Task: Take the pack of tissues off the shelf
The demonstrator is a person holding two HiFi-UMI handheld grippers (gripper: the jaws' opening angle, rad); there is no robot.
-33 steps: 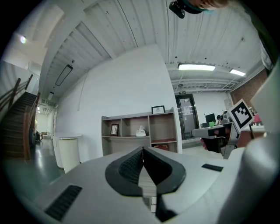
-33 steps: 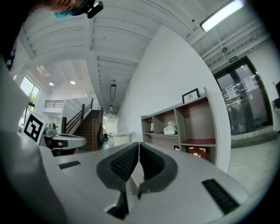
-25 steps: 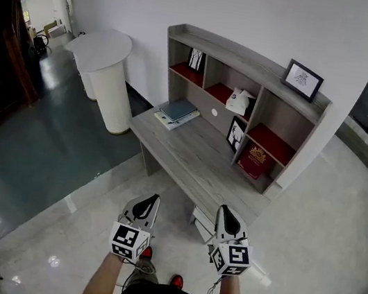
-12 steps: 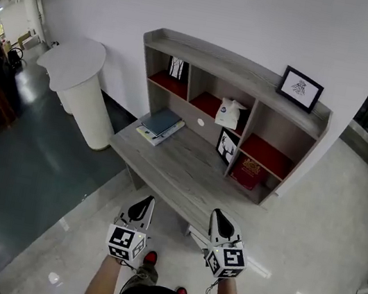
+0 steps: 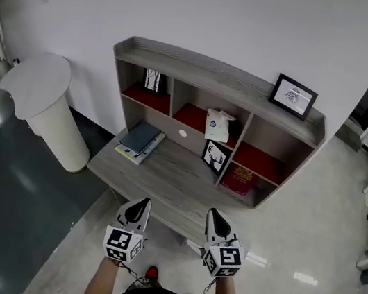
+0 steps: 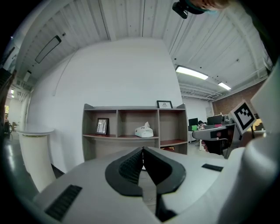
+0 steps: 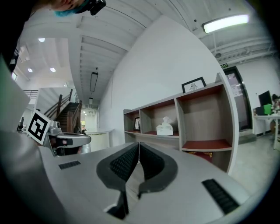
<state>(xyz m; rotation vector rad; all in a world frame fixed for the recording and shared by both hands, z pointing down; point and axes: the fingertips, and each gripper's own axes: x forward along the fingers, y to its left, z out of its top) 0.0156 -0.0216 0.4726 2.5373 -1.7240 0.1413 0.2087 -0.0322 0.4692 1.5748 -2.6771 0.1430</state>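
Observation:
The white pack of tissues (image 5: 218, 125) stands in the middle upper compartment of the grey wooden shelf unit (image 5: 224, 79); it also shows as the tissue pack (image 6: 144, 131) in the left gripper view and the tissue pack (image 7: 165, 128) in the right gripper view. My left gripper (image 5: 142, 204) and right gripper (image 5: 213, 215) hover side by side at the desk's near edge, well short of the shelf. Both are shut with nothing between their jaws. The left gripper (image 6: 142, 151) and right gripper (image 7: 138, 145) point toward the shelf.
A framed picture (image 5: 293, 96) stands on the shelf top. Another frame (image 5: 155, 81) is in the left compartment, a deer picture (image 5: 216, 157) and a red book (image 5: 239, 179) sit lower down. Stacked books (image 5: 138, 140) lie on the desk (image 5: 170, 186). A white round pedestal (image 5: 43, 106) stands at left.
The view has swung so the shelf sits more centred and squarer in front of me. Both grippers have stayed shut and kept their places side by side.

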